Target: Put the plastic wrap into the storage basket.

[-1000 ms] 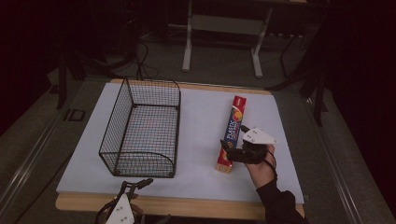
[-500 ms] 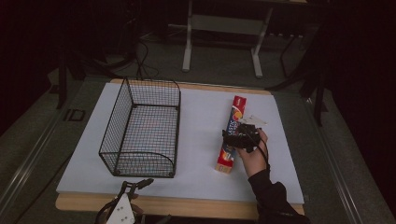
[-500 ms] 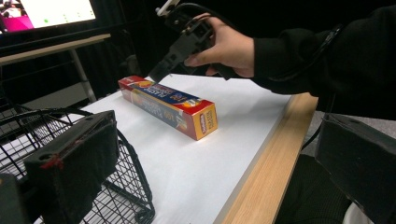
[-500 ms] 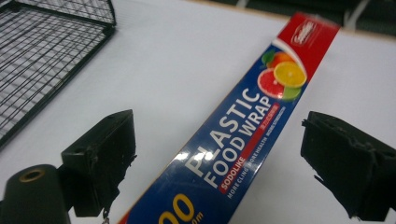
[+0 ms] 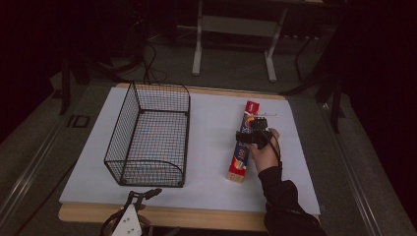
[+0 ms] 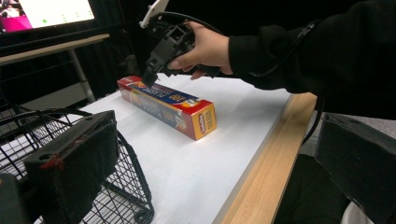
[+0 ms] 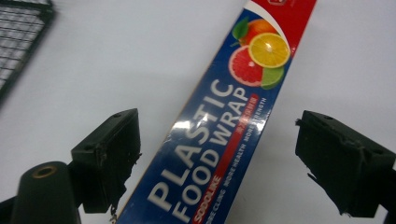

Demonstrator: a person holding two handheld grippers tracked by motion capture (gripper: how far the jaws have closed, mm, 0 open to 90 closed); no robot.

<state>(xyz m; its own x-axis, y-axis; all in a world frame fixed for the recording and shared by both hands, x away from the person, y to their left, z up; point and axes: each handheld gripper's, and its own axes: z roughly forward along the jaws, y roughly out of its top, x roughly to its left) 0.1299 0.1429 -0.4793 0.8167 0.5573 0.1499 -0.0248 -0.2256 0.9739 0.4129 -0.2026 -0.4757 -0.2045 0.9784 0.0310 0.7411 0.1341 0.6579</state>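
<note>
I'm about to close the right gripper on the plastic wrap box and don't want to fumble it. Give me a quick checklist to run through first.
1. Right gripper open: ok, its jaws stand wide apart.
2. Plastic wrap box between the jaws: ok, one jaw on each long side, neither touching it yet.
3. Jaws square to the box: not ok, in the right gripper view the box runs at a slant between them.
4. Box lying flat on the white table top: ok.
5. Wire basket clear of the grasp: ok, it stands well apart to the left.
6. Left gripper out of the way: ok, it is at the table's near edge, open.
</note>
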